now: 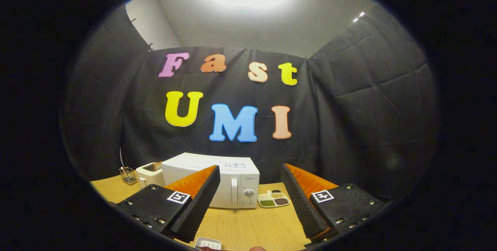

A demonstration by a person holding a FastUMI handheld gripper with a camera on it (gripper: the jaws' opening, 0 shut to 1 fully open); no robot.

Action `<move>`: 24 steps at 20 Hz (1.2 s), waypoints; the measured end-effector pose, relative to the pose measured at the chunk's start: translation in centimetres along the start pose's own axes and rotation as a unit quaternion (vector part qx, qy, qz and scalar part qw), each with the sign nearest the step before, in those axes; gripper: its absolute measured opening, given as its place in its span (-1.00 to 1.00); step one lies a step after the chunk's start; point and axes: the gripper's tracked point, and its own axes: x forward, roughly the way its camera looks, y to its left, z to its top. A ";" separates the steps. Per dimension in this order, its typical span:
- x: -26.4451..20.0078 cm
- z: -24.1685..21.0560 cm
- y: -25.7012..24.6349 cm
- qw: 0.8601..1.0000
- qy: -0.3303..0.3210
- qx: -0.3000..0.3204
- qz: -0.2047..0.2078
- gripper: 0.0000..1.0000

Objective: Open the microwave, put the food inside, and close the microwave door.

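The claw is held level above the table, pointed straight at the booth's back wall, and its fingers are spread wide with nothing gripped between them. Just under the fingers, close to the camera, a small white dish lies on the table; its contents cannot be made out. Beyond the fingers, seen through the gap and partly hidden by the left finger, the microwave stands on the table with its door shut, its handle and dial facing the claw. Just beside its right side a divided tray of food is set, holding green, brown and pale portions. To the left of the microwave a toaster stands, and farther left a small wire basket is seen.
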 end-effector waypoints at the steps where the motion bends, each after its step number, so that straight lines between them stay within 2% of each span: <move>1: 0.2 -0.2 0.1 1.000 0.002 0.001 0.006 0.96; 4: 1.7 -0.8 0.2 1.000 0.009 0.004 0.019 0.96; 12: 9.8 -3.3 1.3 0.998 0.031 0.015 0.050 0.96; 20: 17.8 -10.2 3.7 0.991 0.100 0.009 0.093 0.96; 24: 20.8 -13.3 4.5 0.988 0.123 0.003 0.099 0.97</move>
